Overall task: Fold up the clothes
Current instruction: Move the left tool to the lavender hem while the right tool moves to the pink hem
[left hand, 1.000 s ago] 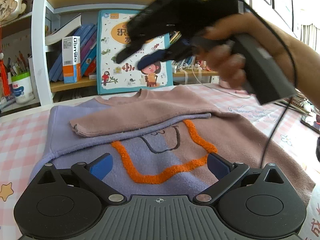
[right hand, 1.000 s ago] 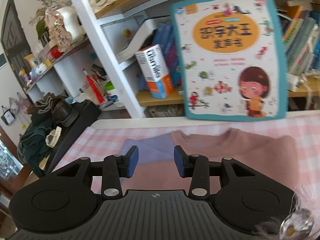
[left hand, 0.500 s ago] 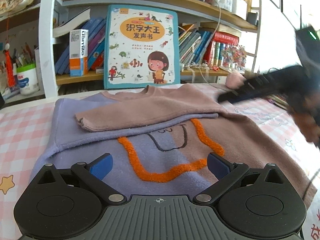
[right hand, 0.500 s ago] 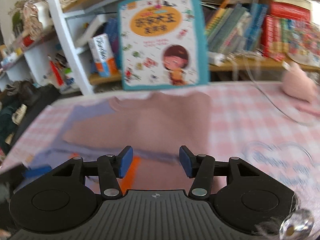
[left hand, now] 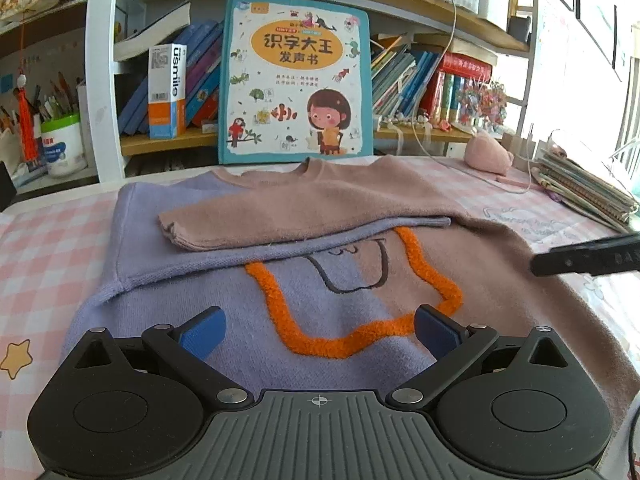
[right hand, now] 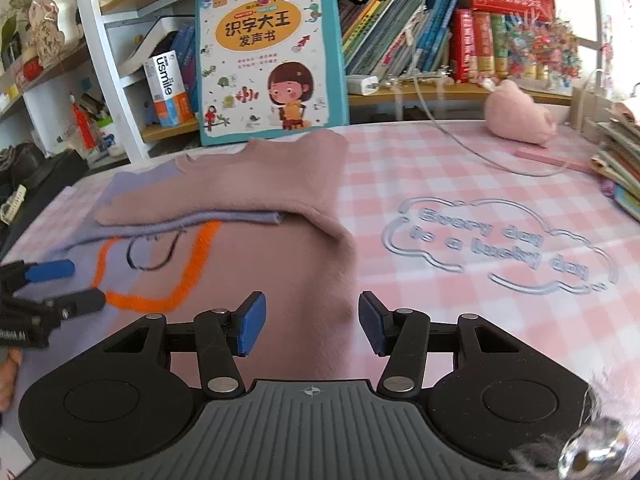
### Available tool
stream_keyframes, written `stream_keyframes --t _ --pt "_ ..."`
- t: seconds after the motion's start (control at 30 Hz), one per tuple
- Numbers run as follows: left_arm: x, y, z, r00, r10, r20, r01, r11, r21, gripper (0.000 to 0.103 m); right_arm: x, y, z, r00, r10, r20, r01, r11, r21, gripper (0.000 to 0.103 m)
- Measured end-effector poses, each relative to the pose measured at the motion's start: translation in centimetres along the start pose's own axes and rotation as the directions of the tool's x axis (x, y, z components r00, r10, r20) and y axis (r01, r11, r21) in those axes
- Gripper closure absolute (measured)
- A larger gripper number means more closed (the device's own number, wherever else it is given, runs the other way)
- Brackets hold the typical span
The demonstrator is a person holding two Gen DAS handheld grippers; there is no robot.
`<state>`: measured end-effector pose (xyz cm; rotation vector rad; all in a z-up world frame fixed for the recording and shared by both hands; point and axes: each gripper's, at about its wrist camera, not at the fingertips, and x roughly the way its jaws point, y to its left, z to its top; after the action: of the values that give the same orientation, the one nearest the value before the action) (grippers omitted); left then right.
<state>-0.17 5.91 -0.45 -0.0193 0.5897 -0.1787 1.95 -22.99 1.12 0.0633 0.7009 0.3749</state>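
Sweater (left hand: pixel 328 264) lies flat on the pink checked tablecloth (right hand: pixel 460 184), both sleeves folded across the chest. Left gripper (left hand: pixel 318 332) hovers over the hem, jaws wide apart, empty. Right gripper (right hand: pixel 312 328) over the sweater's right edge, also spread, holding nothing.

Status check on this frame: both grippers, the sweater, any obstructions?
Left gripper open, low over sweater hem. Right gripper open at sweater's right edge. Both sleeves folded across chest. Nothing lying on the garment.
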Motion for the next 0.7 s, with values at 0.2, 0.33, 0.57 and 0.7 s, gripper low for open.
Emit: stream_keyframes --t 0.2,0.33,0.57,0.7 --pt "0.3 -0.8 0.0 1.0 0.016 -0.02 -0.015 0.999 0.046 0.001 -1.5 -1.3 -1.7 1.0 -0.013 -0.006 0.013 0.999 0.044 0.054" --pt "0.4 -1.3 -0.1 0.999 0.04 -0.024 -0.038 0.996 0.083 0.001 -2.0 -2.1 -2.5 1.0 -0.009 -0.014 0.01 0.998 0.069 0.054" --pt "-0.6 -0.1 -0.4 0.993 0.114 -0.027 -0.112 0.991 0.068 0.001 -2.5 -1.6 -3.2 1.0 0.011 -0.016 -0.011 1.0 0.019 0.055" --pt "-1.9 2.3 -1.1 0.971 0.225 -0.075 -0.221 0.973 0.061 0.001 -2.8 -1.2 -3.7 1.0 0.004 -0.017 -0.005 0.999 -0.034 0.055"
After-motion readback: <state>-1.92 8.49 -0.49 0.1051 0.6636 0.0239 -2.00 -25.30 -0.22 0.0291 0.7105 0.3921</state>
